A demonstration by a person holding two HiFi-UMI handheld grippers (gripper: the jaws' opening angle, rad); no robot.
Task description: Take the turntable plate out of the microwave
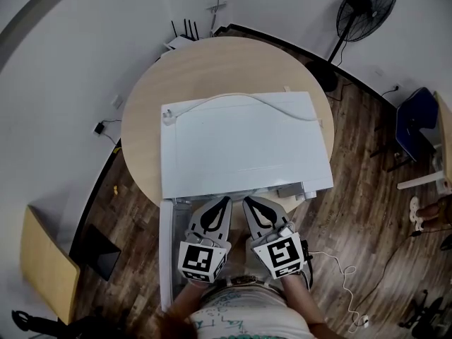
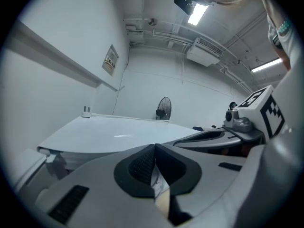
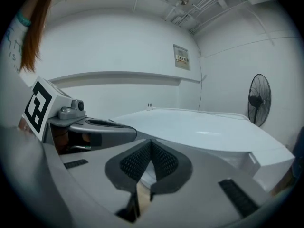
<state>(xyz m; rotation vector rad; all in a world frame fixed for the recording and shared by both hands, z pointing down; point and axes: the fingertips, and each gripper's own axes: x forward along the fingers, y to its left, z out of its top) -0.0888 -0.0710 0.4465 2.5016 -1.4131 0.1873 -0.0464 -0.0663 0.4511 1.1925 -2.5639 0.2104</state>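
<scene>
The turntable plate shows in no view; the inside of the microwave point(image 1: 240, 143) is hidden under its flat white top, so the plate's place cannot be told. The microwave sits on a round wooden tabletop point(image 1: 148, 111), its front facing the person, and its door point(image 1: 166, 260) stands swung out from the front left corner, seen edge-on. A white cable point(image 1: 240, 97) lies in a loose curve across the rear of the microwave's top, ending at a plug point(image 1: 168, 115) near its rear left corner. Just before the microwave's front edge the left gripper point(image 1: 226, 200) and the right gripper point(image 1: 247, 200) are held side by side, close but apart, both pointing at the front and tilted slightly down. The fingers of each gripper are pressed together at the tips with nothing between them, as each gripper view shows. Beyond the microwave's rear right, a standing fan point(image 1: 366, 6) is on the dark wooden floor point(image 1: 353, 189), well apart from the tabletop, and a blue chair point(image 1: 413, 126) stands farther off to the microwave's right
</scene>
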